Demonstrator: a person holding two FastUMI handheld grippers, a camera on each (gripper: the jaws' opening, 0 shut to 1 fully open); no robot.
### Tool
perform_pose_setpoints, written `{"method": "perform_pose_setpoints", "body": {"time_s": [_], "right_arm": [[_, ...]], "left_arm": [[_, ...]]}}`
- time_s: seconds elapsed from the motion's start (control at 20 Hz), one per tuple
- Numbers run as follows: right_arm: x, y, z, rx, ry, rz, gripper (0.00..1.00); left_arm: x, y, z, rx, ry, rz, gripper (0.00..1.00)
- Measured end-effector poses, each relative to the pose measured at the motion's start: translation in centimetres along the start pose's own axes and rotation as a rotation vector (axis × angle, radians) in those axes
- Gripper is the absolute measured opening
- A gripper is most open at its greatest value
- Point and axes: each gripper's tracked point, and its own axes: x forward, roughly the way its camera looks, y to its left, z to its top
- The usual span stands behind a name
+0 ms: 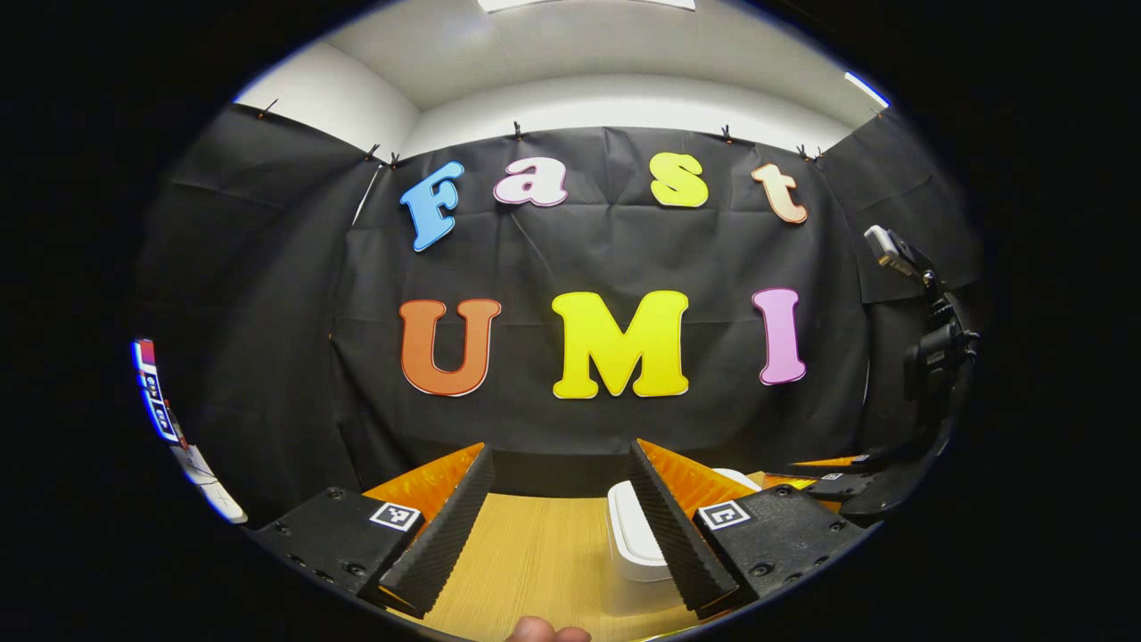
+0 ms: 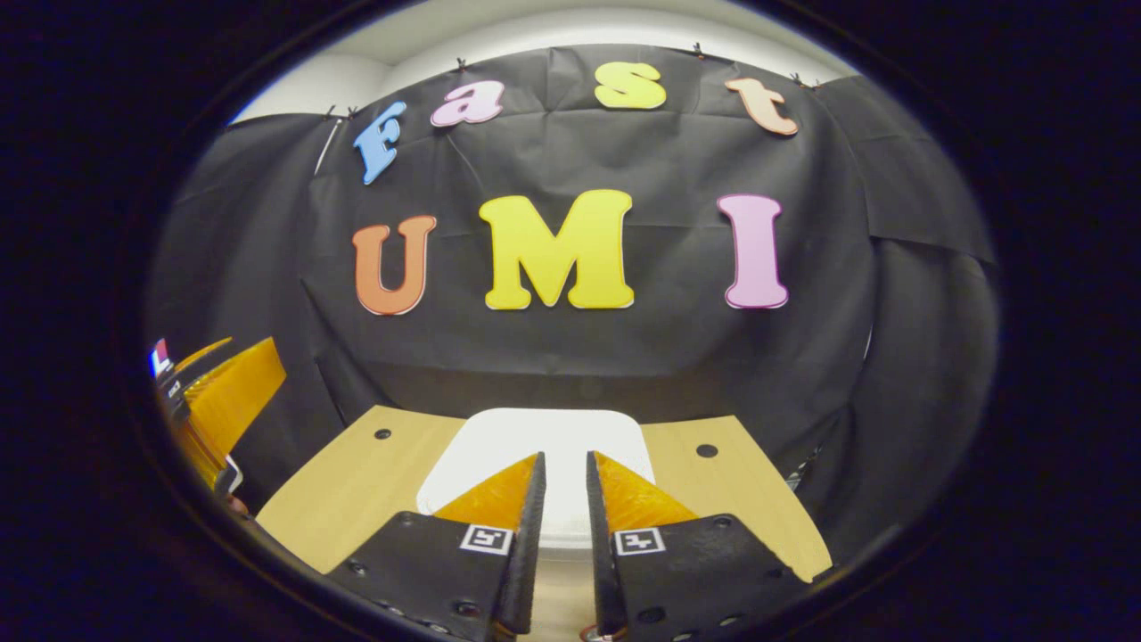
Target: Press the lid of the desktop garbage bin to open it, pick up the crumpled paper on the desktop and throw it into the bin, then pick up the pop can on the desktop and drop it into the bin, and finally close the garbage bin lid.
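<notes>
Two grippers are up over the wooden desktop [image 2: 357, 490], and as far as I can judge nothing on the task list is ticked off yet. The garbage bin [image 2: 535, 446] sits toward the back edge of the desktop, roughly in the middle, and its white lid looks flat and closed in the right gripper view.

The right gripper [image 2: 564, 499] hangs right over the front of that lid with its jaws drawn in narrow, just a slim gap between them, nothing held. To me that reads like lining up for the press that pops the lid, so step one is in hand but not done.

The left gripper [image 1: 562, 526] is spread wide and empty over bare wood, with the bin [image 1: 633, 535] just off its right finger. A fingertip [image 1: 544, 631] of the person pokes in at the bottom edge of that view.

I can't spot the crumpled paper or the pop can from these angles, so can't say where they sit. Still left, by my reckoning: open the lid, paper in, can in, close it.
</notes>
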Motion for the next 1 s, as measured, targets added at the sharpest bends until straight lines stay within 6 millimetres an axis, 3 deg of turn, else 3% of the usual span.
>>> {"method": "perform_pose_setpoints", "body": {"time_s": [0.05,0.1,0.15,0.25,0.65,0.8,1.0], "right_arm": [[0.1,0.5,0.1,0.005,0.000,0.017,0.27],[0.1,-0.4,0.1,-0.005,-0.005,-0.009,0.27],[0.0,-0.3,0.5,-0.003,-0.008,-0.006,0.19],[0.9,0.4,-0.8,0.012,0.032,0.010,0.04],[2.6,1.7,-4.1,-0.060,0.116,0.070,0.04],[3.0,1.7,-6.6,-0.072,0.191,0.088,0.03],[3.4,1.8,-6.6,-0.122,0.204,0.104,0.04]], "left_arm": [[-0.2,0.1,0.0,0.001,0.000,0.001,0.97],[-0.2,0.1,0.2,0.001,-0.001,0.002,0.97],[0.0,0.2,0.3,0.000,0.000,0.002,0.97],[-0.1,0.1,0.1,0.006,0.005,0.008,0.97],[-0.8,0.9,-0.2,0.021,0.023,0.040,0.97],[-1.1,1.4,-0.6,0.029,0.030,0.055,0.97],[-1.4,2.3,-1.3,0.029,0.044,0.084,0.97]]}}
